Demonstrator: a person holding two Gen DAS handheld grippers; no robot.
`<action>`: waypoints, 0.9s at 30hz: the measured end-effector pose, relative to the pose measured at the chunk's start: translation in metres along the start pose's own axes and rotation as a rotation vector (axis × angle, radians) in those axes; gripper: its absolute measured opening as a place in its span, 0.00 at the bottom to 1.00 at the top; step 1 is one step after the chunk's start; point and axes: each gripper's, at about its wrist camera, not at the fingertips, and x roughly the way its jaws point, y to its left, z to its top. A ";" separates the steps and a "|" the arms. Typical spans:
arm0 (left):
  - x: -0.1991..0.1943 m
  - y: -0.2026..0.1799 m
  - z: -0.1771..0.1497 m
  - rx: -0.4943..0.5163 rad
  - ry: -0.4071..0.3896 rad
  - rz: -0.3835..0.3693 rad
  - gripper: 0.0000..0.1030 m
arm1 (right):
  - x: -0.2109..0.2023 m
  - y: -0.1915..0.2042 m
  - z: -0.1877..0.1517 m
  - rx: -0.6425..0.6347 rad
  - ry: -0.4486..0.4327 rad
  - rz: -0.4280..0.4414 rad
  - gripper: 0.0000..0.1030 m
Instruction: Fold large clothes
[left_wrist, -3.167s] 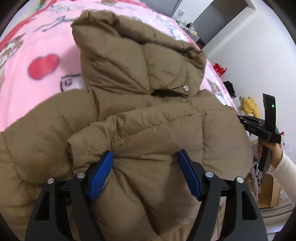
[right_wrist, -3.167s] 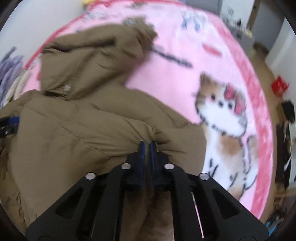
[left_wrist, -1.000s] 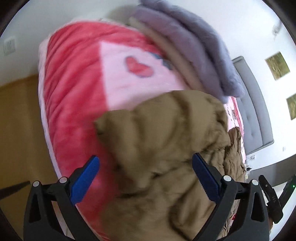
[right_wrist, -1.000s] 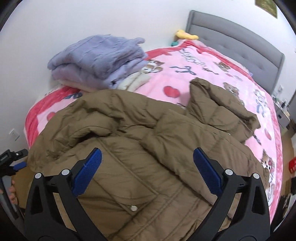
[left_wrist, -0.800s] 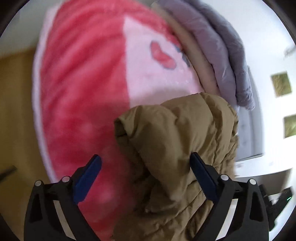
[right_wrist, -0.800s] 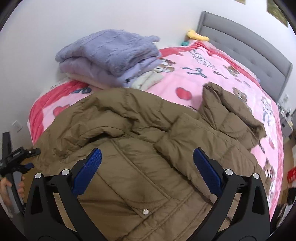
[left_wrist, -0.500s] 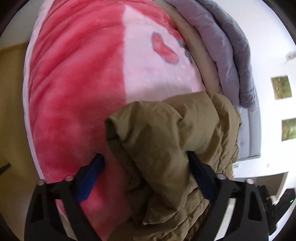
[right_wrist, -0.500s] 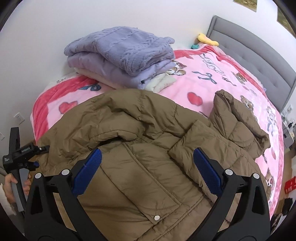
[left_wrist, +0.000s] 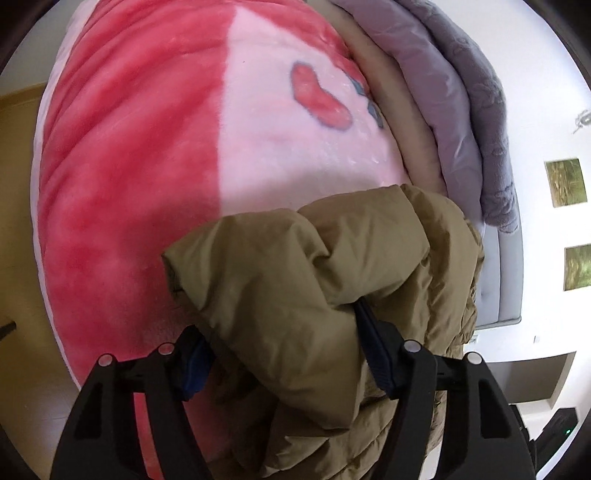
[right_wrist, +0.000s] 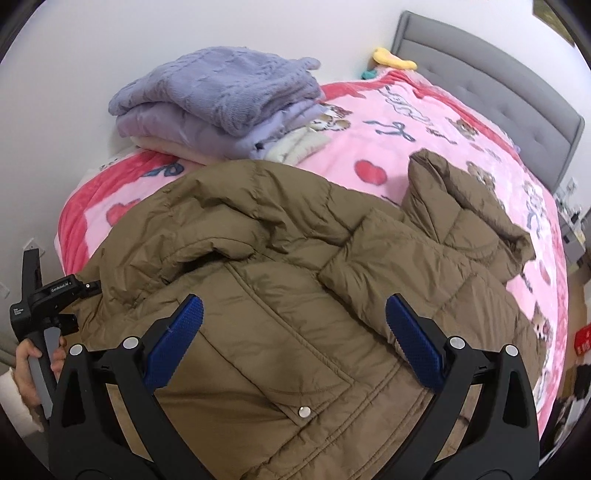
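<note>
A puffy brown jacket (right_wrist: 277, 258) lies spread on the pink blanket (right_wrist: 424, 122), its hood (right_wrist: 454, 199) toward the headboard. In the left wrist view the jacket's sleeve end (left_wrist: 314, 266) lies at the red edge of the blanket (left_wrist: 147, 147). My left gripper (left_wrist: 277, 321) straddles this sleeve with its jaws closing, and the padded fabric bulges over both blue pads. In the right wrist view that left gripper (right_wrist: 51, 295) shows at the jacket's left edge, held by a hand (right_wrist: 37, 354). My right gripper (right_wrist: 293, 339) hovers open above the jacket's front, touching nothing.
A pile of folded lilac and cream knitwear (right_wrist: 221, 96) sits at the bed's corner by the wall, close behind the sleeve (left_wrist: 443, 92). A grey headboard (right_wrist: 480, 62) stands at the far end. Wooden floor (left_wrist: 14, 184) lies beyond the bed's edge.
My left gripper has dropped onto the sleeve end and its jaws have narrowed from wide apart to touching the fabric on both sides. The right gripper stays open over the jacket.
</note>
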 end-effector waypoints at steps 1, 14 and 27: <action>0.000 0.002 -0.001 0.006 -0.002 0.001 0.66 | 0.000 -0.002 -0.002 0.008 0.002 0.001 0.92; -0.046 -0.039 0.020 0.024 -0.188 -0.078 0.08 | 0.001 -0.009 -0.011 -0.009 0.007 -0.014 0.92; -0.116 -0.331 0.032 0.569 -0.228 -0.212 0.06 | -0.058 -0.079 -0.028 0.215 -0.090 -0.104 0.92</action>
